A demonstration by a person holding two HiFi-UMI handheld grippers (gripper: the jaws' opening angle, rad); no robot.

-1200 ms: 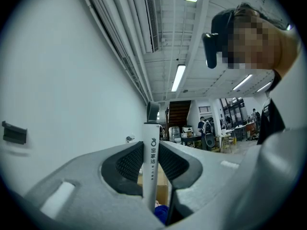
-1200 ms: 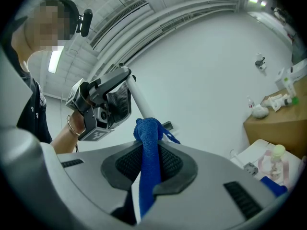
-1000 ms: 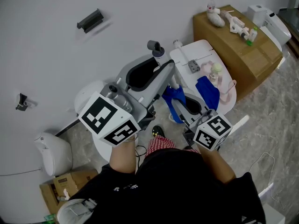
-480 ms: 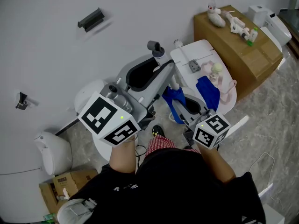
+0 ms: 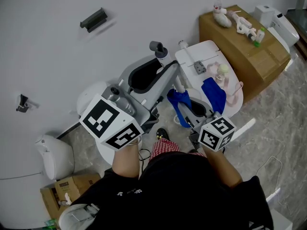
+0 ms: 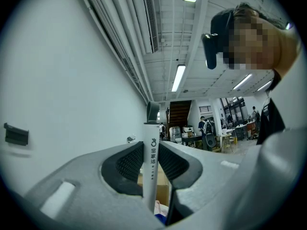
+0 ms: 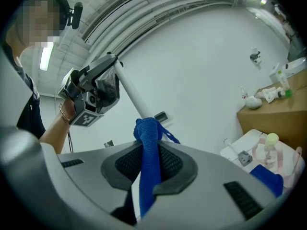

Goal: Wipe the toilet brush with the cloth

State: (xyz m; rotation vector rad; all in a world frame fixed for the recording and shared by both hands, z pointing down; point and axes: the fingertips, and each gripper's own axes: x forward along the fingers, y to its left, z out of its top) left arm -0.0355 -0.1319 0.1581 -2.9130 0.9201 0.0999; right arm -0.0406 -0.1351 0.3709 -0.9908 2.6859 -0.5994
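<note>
Left tool (image 6: 151,150): jaws part closed, clamped on white handle of toilet brush (image 6: 150,162); handle upright between pads, grey cap above jaws. Brush held in air, slanting along left edge of white table (image 5: 211,49). Blue cloth (image 7: 146,128) bunched round handle, down shaft from left tool. Right tool (image 7: 152,153): jaws pinched on cloth, tail hanging between pads. Second blue cloth (image 5: 213,94) on table, toward right edge. Cardboard box (image 5: 244,47) past table's far right side.
</note>
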